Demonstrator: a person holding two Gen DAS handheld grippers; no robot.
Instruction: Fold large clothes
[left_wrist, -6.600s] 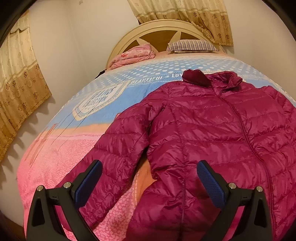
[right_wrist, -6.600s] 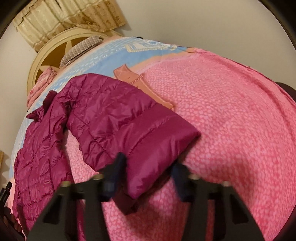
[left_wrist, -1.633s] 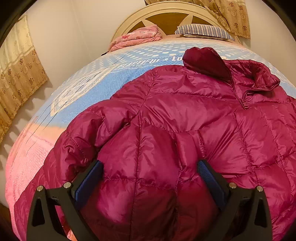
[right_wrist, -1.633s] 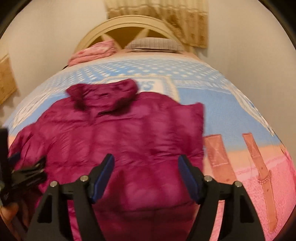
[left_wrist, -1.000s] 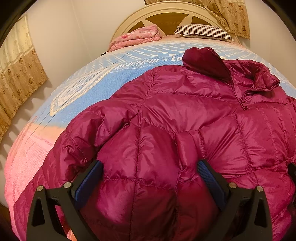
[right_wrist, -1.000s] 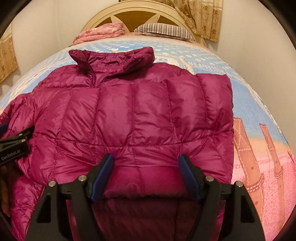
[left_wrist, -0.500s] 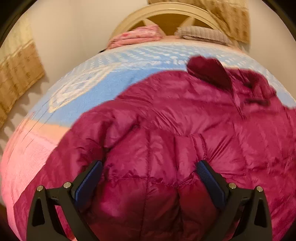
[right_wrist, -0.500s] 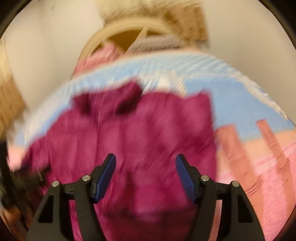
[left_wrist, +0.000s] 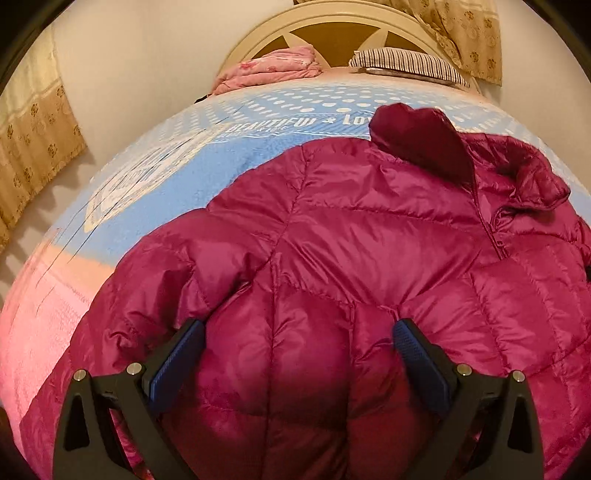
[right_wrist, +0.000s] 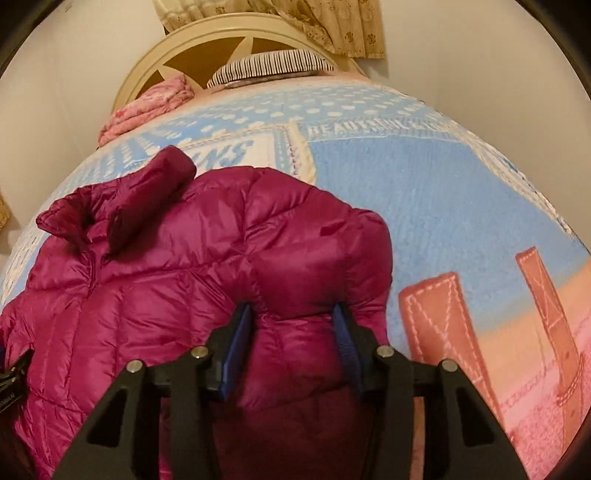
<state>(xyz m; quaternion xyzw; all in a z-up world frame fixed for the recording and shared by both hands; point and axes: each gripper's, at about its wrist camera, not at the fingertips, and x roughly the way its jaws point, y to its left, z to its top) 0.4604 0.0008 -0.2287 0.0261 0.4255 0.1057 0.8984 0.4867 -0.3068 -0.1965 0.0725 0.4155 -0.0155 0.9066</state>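
Observation:
A magenta quilted down jacket (left_wrist: 369, 236) lies front up on the bed, collar toward the headboard; it also fills the right wrist view (right_wrist: 177, 266). My left gripper (left_wrist: 297, 332) is open, its blue pads either side of a puffed part of the jacket's left half. My right gripper (right_wrist: 291, 317) is closed on a bunched fold of the jacket's right side, near the folded-in shoulder. A small piece of the left gripper (right_wrist: 11, 384) shows at the left edge of the right wrist view.
The bed has a blue, white and pink printed cover (left_wrist: 184, 158). A folded pink blanket (left_wrist: 269, 68) and a striped pillow (left_wrist: 406, 64) lie by the cream headboard (right_wrist: 221, 40). Curtains (left_wrist: 33, 147) hang at the left wall. Walls stand close on both sides.
The right gripper has closed from wide open onto a fold of the jacket's right side and moved in closer. The left gripper stays open and has barely moved.

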